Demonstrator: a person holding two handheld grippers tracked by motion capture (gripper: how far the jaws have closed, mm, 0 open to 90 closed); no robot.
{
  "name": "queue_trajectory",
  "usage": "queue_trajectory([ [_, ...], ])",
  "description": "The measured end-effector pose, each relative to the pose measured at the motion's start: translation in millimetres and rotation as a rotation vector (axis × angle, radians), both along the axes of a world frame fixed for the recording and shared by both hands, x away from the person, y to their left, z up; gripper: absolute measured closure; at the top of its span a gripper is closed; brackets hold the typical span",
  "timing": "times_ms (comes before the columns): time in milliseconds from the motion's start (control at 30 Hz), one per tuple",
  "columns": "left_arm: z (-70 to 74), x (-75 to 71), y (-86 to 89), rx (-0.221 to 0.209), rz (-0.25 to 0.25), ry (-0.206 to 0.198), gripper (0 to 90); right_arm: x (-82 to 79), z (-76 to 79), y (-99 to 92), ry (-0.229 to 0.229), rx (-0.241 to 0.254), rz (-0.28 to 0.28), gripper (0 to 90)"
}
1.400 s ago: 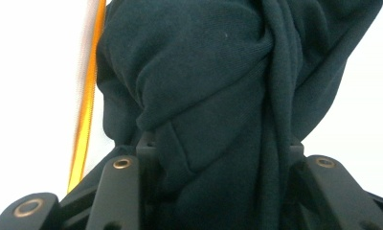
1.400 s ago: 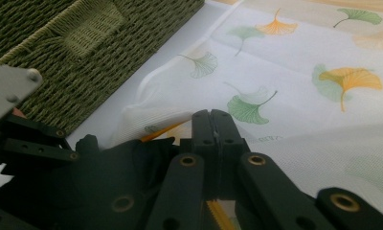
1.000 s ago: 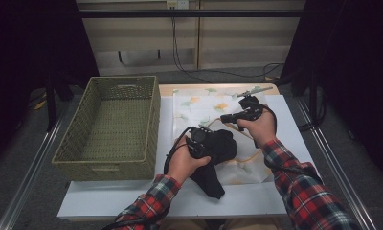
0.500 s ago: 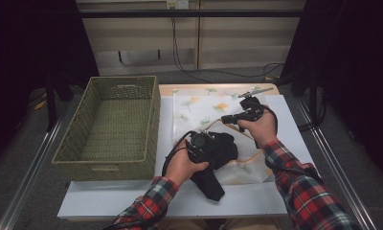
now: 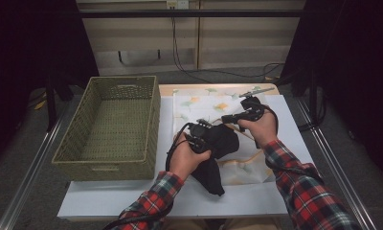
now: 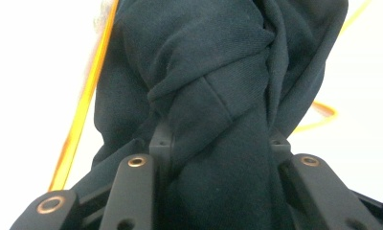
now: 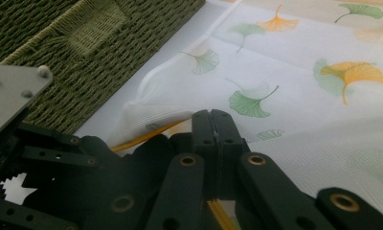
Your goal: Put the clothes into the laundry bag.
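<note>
Fingers of my left gripper point(image 6: 218, 143) stand either side of a bunched dark garment point(image 6: 213, 86), which fills the gap between them; the jaws have just been closing, and the fabric is wedged against both inner faces, so I read this as a grasp on the cloth. Seen from the high view, the left gripper point(image 5: 199, 136) sits at the near-left edge of the dark garment point(image 5: 218, 158), whose lower end trails toward my side of the white table point(image 5: 108, 201).

Fingers of my right gripper point(image 7: 212, 120) are pressed flat together, clenched on an orange-yellow strap point(image 7: 218, 215) that emerges beneath them. In the high view, the right gripper point(image 5: 228, 119) lies just beyond the garment, over a leaf-printed white cloth point(image 5: 204, 103) spread on the table. Beside the cloth, to the left, stands a green woven basket point(image 5: 108, 124), well apart from both of my hands.
</note>
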State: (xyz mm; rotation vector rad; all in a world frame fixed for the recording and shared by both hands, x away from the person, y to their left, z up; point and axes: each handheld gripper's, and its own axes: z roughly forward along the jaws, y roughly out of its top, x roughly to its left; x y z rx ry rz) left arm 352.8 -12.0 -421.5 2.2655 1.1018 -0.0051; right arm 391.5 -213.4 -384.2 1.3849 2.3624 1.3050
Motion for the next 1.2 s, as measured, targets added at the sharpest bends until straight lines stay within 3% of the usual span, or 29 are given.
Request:
queue_trajectory([
  [67,-2.5,2.1,-3.2,-0.02,0.011,-0.021,58.7,-0.2,0.0,0.5,0.002,0.0,0.004,90.0],
  [133,-6.7,4.4,-7.3,-0.02,0.019,-0.018,57.7,-0.3,0.0,0.8,0.001,0.001,0.003,90.0],
  [200,-12.5,6.0,-10.9,-0.011,-0.006,-0.024,54.7,-0.6,0.2,0.6,0.003,0.0,0.001,90.0],
  [233,-15.1,6.5,-12.0,-0.006,-0.018,-0.046,52.6,-0.6,0.2,0.3,0.004,0.001,0.002,90.0],
  [333,-17.8,5.2,-13.3,-0.014,-0.063,-0.057,35.1,-0.9,-0.1,-0.8,0.003,-0.001,0.002,90.0],
  [400,-14.2,3.0,-11.2,-0.018,-0.069,-0.088,27.8,-1.3,-0.7,-2.1,0.006,-0.002,0.004,90.0],
  [500,-9.7,1.8,-6.8,0.0,-0.068,-0.085,16.0,-1.7,-1.6,-3.7,0.006,-0.005,0.001,90.0],
  [667,-15.3,-3.2,-4.1,0.042,-0.099,-0.048,9.9,-2.3,-1.6,-2.9,0.006,-0.007,0.0,90.0],
  [767,-20.2,-2.6,-3.6,0.067,-0.109,-0.047,9.7,-2.6,-1.0,-2.3,0.007,-0.008,-0.002,90.0],
  [900,-26.3,-3.6,-4.7,0.067,-0.111,-0.039,11.0,-3.0,-0.1,-2.4,0.006,-0.013,0.0,90.0],
  [1000,-32.0,-5.5,-7.7,0.07,-0.114,-0.021,17.8,-3.2,0.1,-3.0,0.008,-0.007,-0.002,90.0],
  [1200,-35.3,-9.1,-11.2,0.102,-0.127,-0.034,36.8,-3.5,-1.4,-3.3,0.013,-0.006,-0.004,90.0],
])
